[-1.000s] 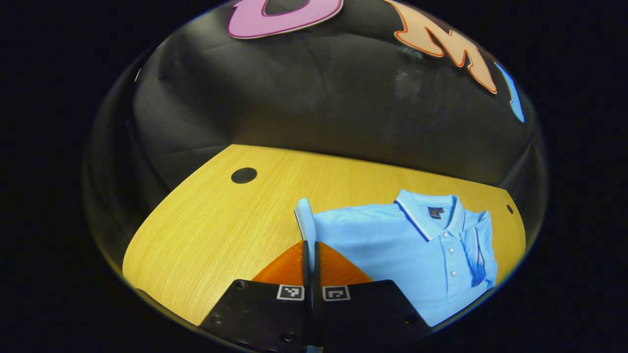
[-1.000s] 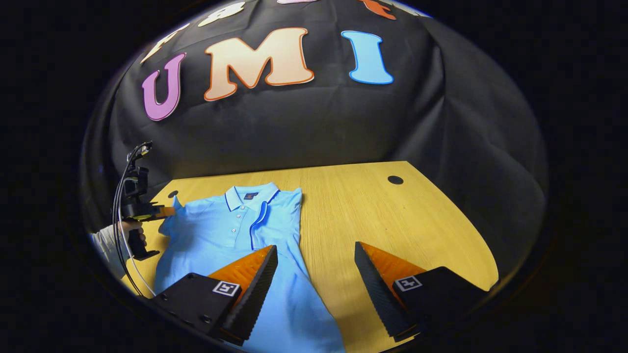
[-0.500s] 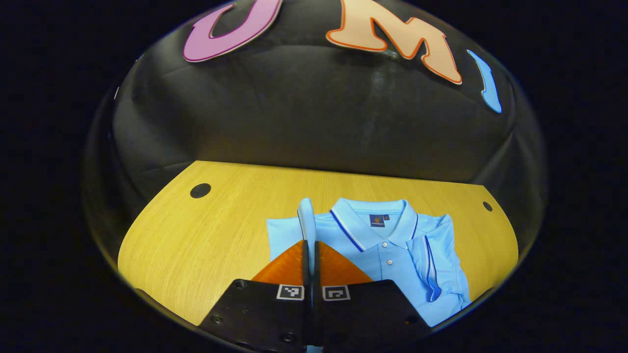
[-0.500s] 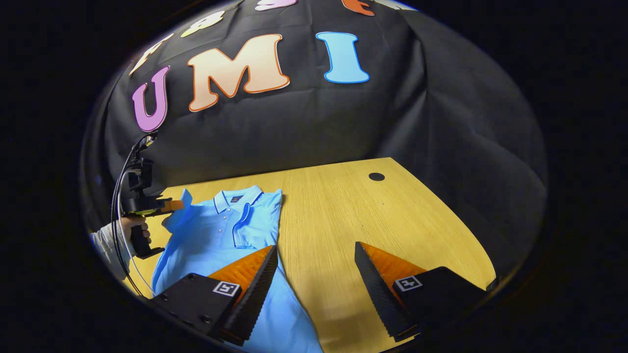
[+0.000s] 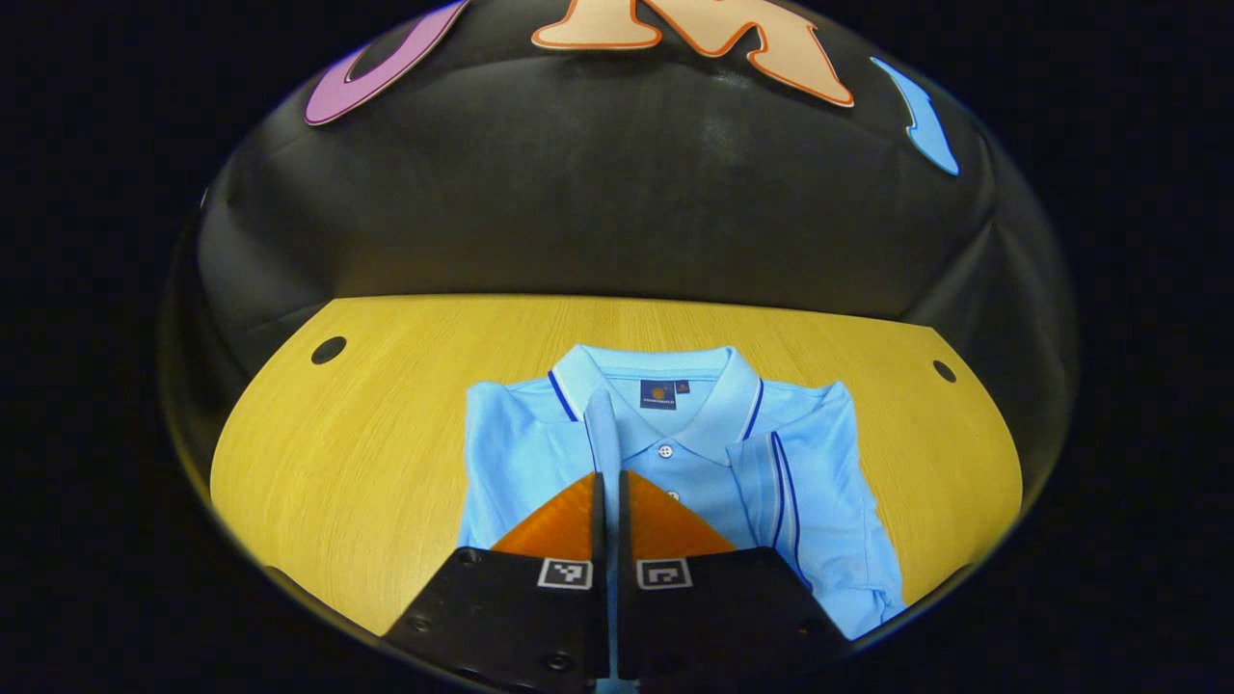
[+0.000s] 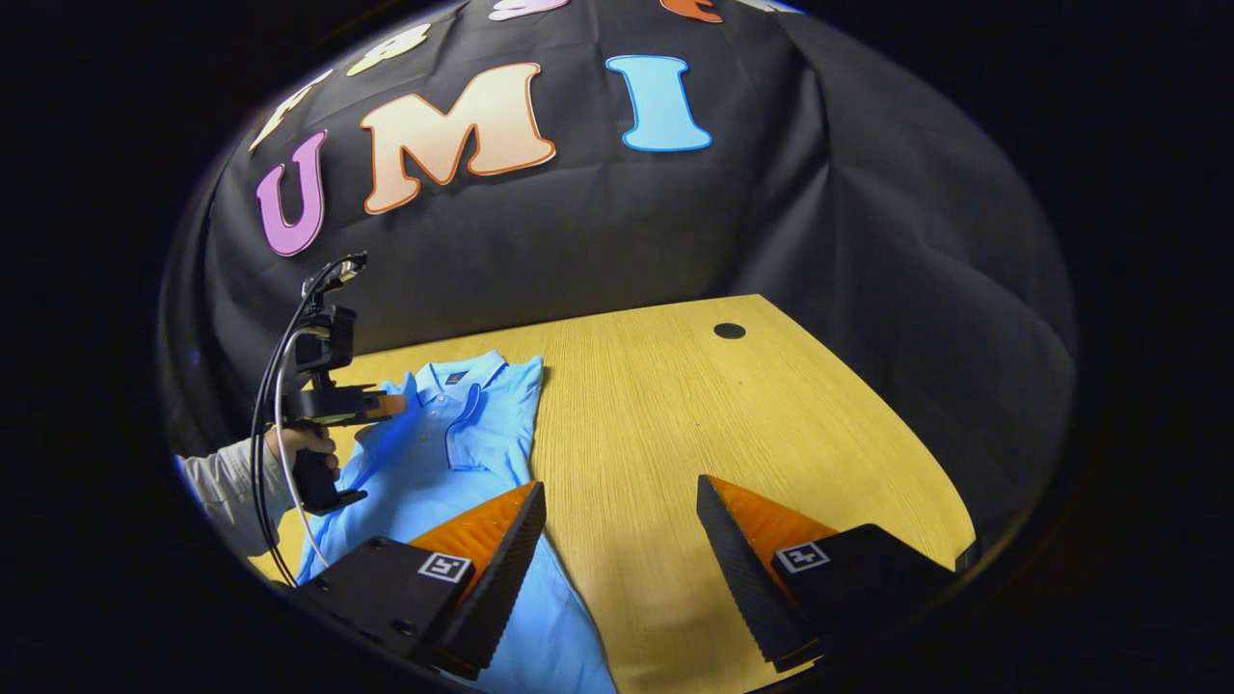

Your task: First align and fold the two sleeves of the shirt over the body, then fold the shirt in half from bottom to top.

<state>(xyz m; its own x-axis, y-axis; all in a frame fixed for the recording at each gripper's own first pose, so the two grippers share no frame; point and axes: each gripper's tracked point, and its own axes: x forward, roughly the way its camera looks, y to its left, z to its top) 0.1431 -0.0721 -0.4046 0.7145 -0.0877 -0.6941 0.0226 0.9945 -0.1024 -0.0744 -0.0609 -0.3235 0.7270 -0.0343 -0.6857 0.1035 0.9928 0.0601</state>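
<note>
While pinched: 1 shirt [image 5: 819, 482], 2 tongs.

Light-blue shirt [image 5: 829, 501], navy-piped collar [image 5: 718, 414]; yellow wood-grain table [image 5: 386, 453].

Left gripper view: low over polo shirt [image 5: 675, 463], close, facing the collar and table's [image 5: 386, 434] far edge. Right gripper view: farther, above near edge, facing across. Shared: shirt, tabletop.

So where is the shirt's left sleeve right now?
In the left gripper view, the left sleeve is pinched in the left hand-held gripper, held up over the shirt body just left of the collar and button placket.
</note>
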